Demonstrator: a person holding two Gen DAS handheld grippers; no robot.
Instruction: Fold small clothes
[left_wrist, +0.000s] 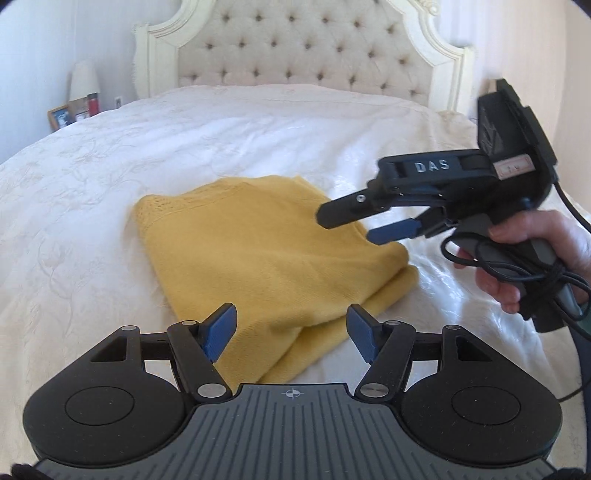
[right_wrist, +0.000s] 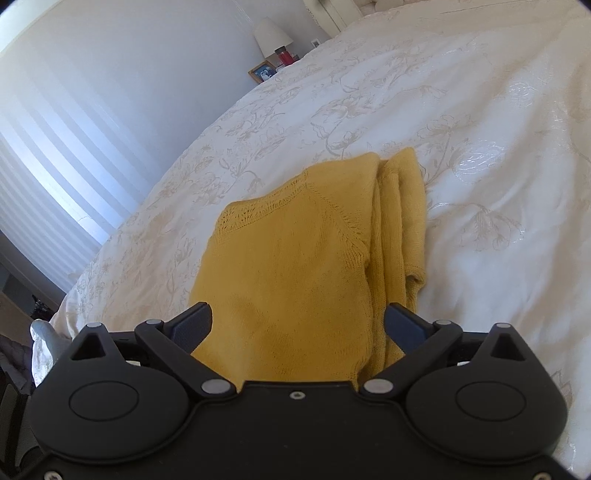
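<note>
Mustard-yellow knit sweater (right_wrist: 295, 258) on white bedspread (right_wrist: 461, 129) (pale beige floral print)

Bed (left_wrist: 184, 155), white floral cover; tufted headboard (left_wrist: 306, 48); lamp (right_wrist: 271, 35), red bottle (right_wrist: 285, 56), framed photo (right_wrist: 263, 72) beside.

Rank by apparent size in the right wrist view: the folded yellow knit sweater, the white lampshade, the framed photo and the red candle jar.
1. Folded yellow knit sweater, nearest the camera.
2. White lampshade.
3. Framed photo.
4. Red candle jar, close to the photo; both are distant, so this order is unsure.

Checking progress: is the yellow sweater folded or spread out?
Folded: the yellow sweater lies as a compact bundle, stacked layers showing along its edge.
</note>
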